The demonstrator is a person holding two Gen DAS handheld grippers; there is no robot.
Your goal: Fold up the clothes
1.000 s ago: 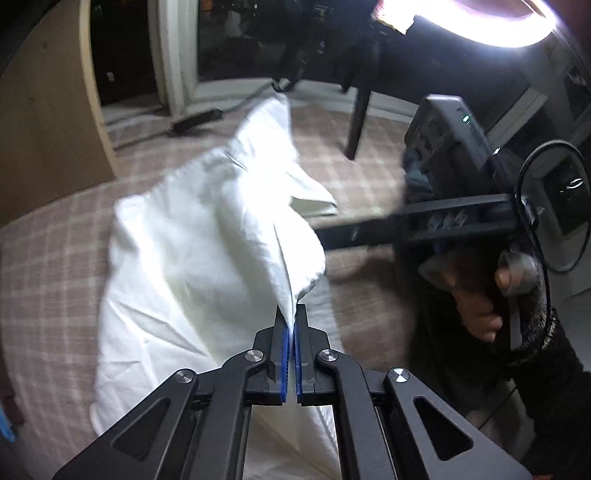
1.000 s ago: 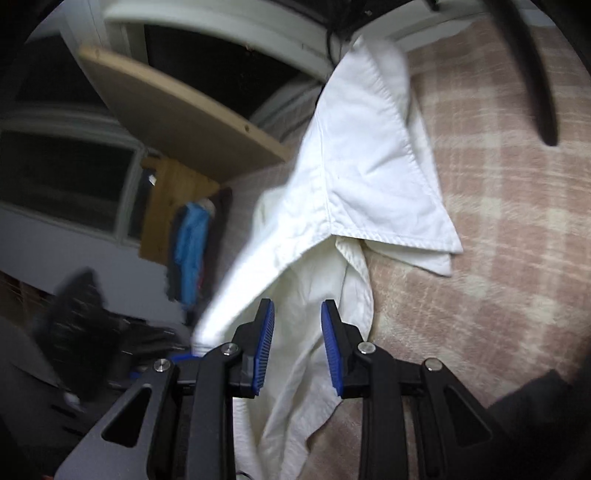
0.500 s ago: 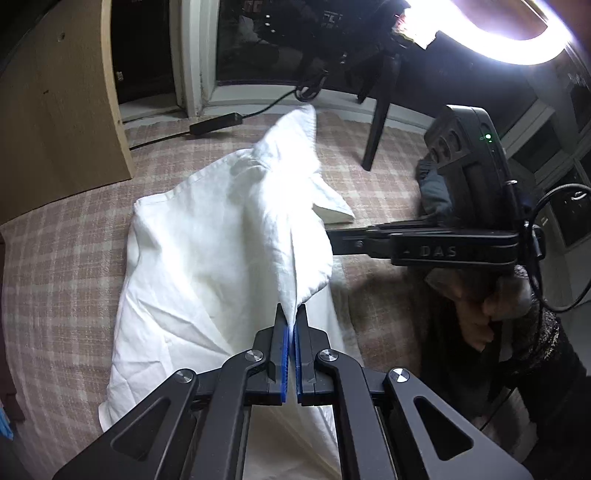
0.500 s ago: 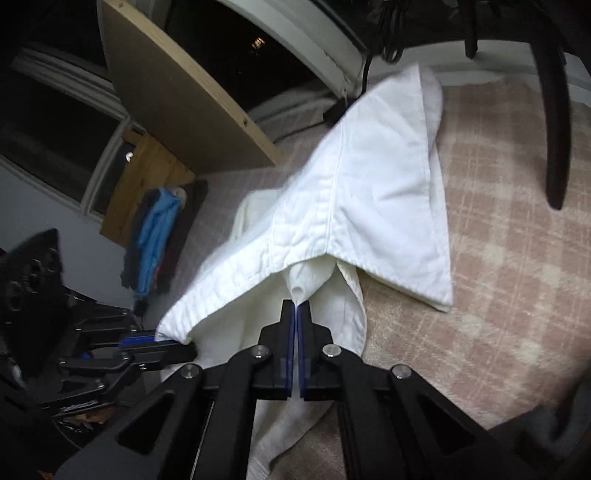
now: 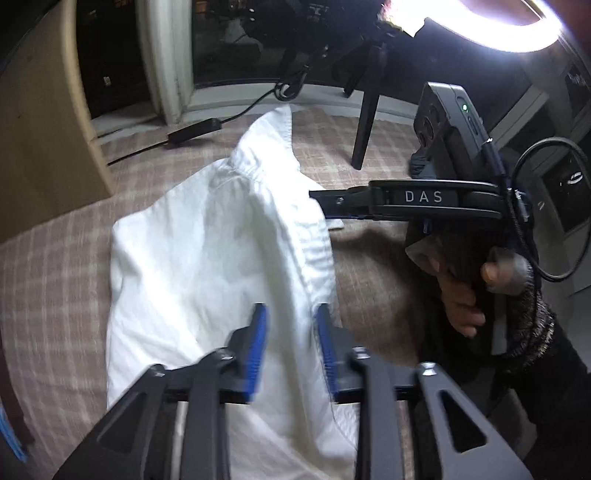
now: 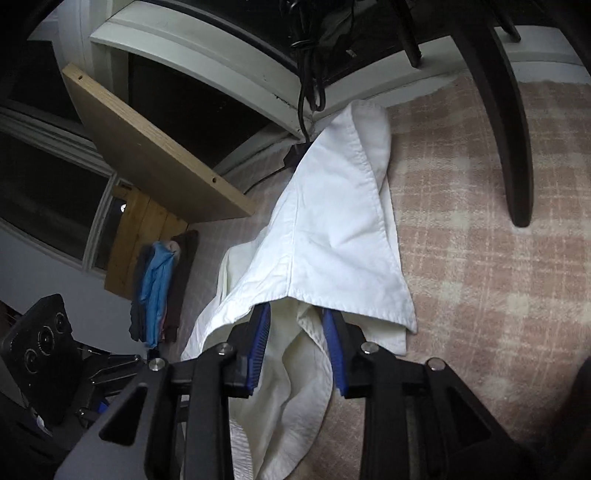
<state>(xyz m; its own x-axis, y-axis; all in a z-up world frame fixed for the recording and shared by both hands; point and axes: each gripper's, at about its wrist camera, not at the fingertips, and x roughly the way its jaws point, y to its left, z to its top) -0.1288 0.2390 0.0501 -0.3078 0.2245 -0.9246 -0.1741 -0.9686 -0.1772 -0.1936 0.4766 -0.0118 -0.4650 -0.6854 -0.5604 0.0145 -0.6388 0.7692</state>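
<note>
While the white garment (image 5: 207,258) lay spread over a pink-and-cream checked cloth surface (image 5: 55,280), both tools stood with their blue-padded fingers parted. Seen from the left wrist camera, the left hand-held gripper (image 5: 290,350) was open, its pads either side of a raised fold of the garment that ran away from it toward the far edge; whether the pads touched the fabric could not be told through the blur. Across the same view, the right hand-held gripper (image 5: 325,201) reached in from the right with its tips at the garment's right edge, held by the person's hand (image 5: 461,291) in a dark knitted sleeve (image 5: 532,328). From the right wrist camera, the right hand-held gripper (image 6: 297,347) was likewise open, a rumpled strip of the garment (image 6: 332,236) hanging between the pads, while a stitched hem draped over their tips. Beyond the garment stood a dark leg of a stand (image 6: 509,140), a white window frame (image 6: 207,48) with a black cable (image 6: 306,81) hanging down it, and a leaning wooden board (image 6: 155,151). Off to the left hung some blue clothing (image 6: 157,291) against a wooden panel. A bright ring light (image 5: 491,26) glared at the top of the left view.
</note>
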